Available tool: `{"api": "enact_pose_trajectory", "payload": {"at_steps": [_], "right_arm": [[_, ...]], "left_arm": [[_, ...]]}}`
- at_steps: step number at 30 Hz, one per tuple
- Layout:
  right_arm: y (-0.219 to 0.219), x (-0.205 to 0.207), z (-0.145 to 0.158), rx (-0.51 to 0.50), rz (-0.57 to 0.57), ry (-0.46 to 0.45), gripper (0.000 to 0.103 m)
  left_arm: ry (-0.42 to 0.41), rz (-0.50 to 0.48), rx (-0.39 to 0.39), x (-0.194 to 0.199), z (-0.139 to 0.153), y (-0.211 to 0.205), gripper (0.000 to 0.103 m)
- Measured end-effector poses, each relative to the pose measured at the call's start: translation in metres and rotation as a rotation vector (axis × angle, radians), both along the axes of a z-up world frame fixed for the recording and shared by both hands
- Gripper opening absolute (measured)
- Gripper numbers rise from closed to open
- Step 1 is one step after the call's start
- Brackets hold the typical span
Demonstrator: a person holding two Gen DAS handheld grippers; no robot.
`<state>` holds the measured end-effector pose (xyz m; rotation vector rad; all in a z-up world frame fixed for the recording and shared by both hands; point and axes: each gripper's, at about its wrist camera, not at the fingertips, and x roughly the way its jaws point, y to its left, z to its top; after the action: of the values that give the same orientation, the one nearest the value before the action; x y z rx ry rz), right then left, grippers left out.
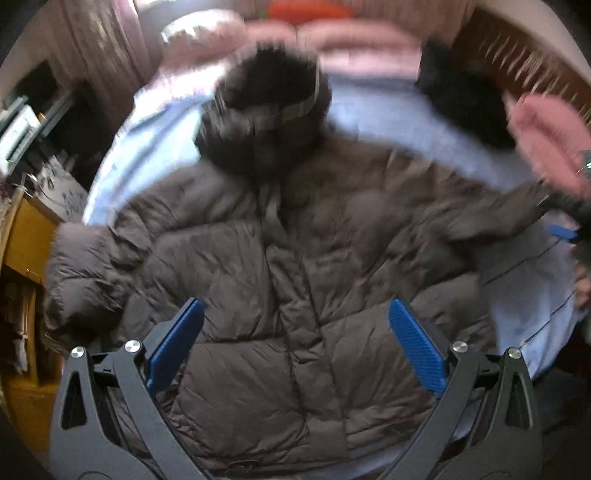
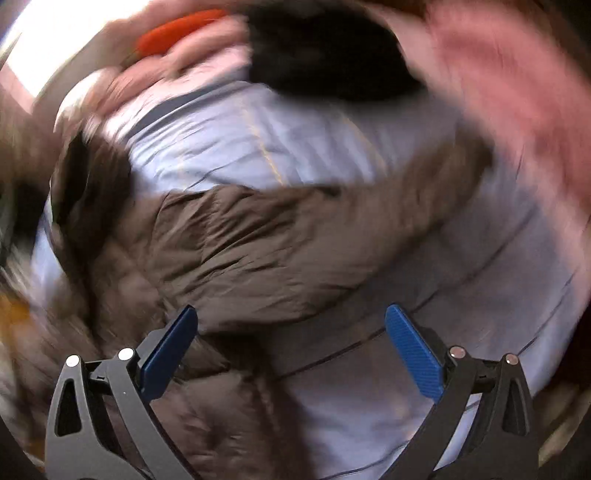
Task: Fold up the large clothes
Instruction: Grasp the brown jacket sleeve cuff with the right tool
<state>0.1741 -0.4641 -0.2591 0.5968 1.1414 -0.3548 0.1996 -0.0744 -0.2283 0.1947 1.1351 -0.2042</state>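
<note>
A large brown puffer jacket point(image 1: 280, 266) with a dark fur-trimmed hood point(image 1: 269, 88) lies front up on a bed with a light blue sheet point(image 1: 388, 114), sleeves spread to both sides. My left gripper point(image 1: 295, 314) is open above the jacket's lower front, holding nothing. In the right wrist view the jacket's right sleeve point(image 2: 280, 240) stretches across the sheet point(image 2: 369, 398). My right gripper point(image 2: 291, 317) is open, just above the sleeve and sheet, empty. It also shows in the left wrist view point(image 1: 569, 232) at the sleeve's cuff. Both views are blurred by motion.
Pink pillows or blankets point(image 1: 332, 40) and an orange object point(image 1: 306, 9) lie at the head of the bed. A black garment point(image 1: 458, 88) and a pink one point(image 1: 546, 136) lie at the right. A yellow wooden cabinet point(image 1: 22, 251) with clutter stands left of the bed.
</note>
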Motion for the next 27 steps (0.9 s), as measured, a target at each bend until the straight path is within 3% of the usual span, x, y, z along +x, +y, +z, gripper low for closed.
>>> {"api": "enact_pose_trajectory", "payload": {"at_steps": [2,5,7,10,12,14,16,19,21,23,27], "right_arm": [[-0.047,-0.003,-0.013,0.079,-0.133,0.030,0.102],[-0.082,-0.001,-0.018,0.059,-0.196,0.035,0.102],[-0.103,-0.001,-0.025,0.111,-0.224,0.010,0.102],[-0.127,-0.003,-0.042,0.227,-0.284,-0.037,0.100],[-0.133,0.000,-0.050,0.248,-0.296,-0.061,0.078],[-0.134,0.008,-0.065,0.267,-0.256,-0.034,0.039],[-0.133,0.012,-0.081,0.266,-0.223,0.024,0.022],[-0.135,-0.006,-0.120,0.263,-0.245,0.197,0.016],[-0.140,-0.018,-0.135,0.278,-0.277,0.226,0.010],[-0.143,-0.022,-0.127,0.272,-0.292,0.162,0.004],[-0.122,-0.003,-0.027,0.059,-0.201,-0.142,0.003]], "left_arm": [[0.006,-0.023,-0.005,0.019,-0.015,-0.013,0.101],[-0.146,-0.100,0.069,0.034,-0.027,-0.041,0.101],[-0.235,-0.168,0.129,0.041,-0.037,-0.069,0.101],[-0.293,-0.239,0.160,0.054,-0.055,-0.115,0.101],[-0.283,-0.269,0.161,0.059,-0.071,-0.140,0.101],[-0.184,-0.333,0.158,0.062,-0.102,-0.170,0.101],[-0.104,-0.374,0.186,0.060,-0.129,-0.183,0.101],[-0.073,-0.431,0.275,0.053,-0.154,-0.193,0.101],[-0.073,-0.440,0.306,0.055,-0.157,-0.193,0.101],[-0.033,-0.404,0.269,0.063,-0.153,-0.188,0.101],[-0.015,-0.308,0.233,0.082,-0.130,-0.164,0.101]]}}
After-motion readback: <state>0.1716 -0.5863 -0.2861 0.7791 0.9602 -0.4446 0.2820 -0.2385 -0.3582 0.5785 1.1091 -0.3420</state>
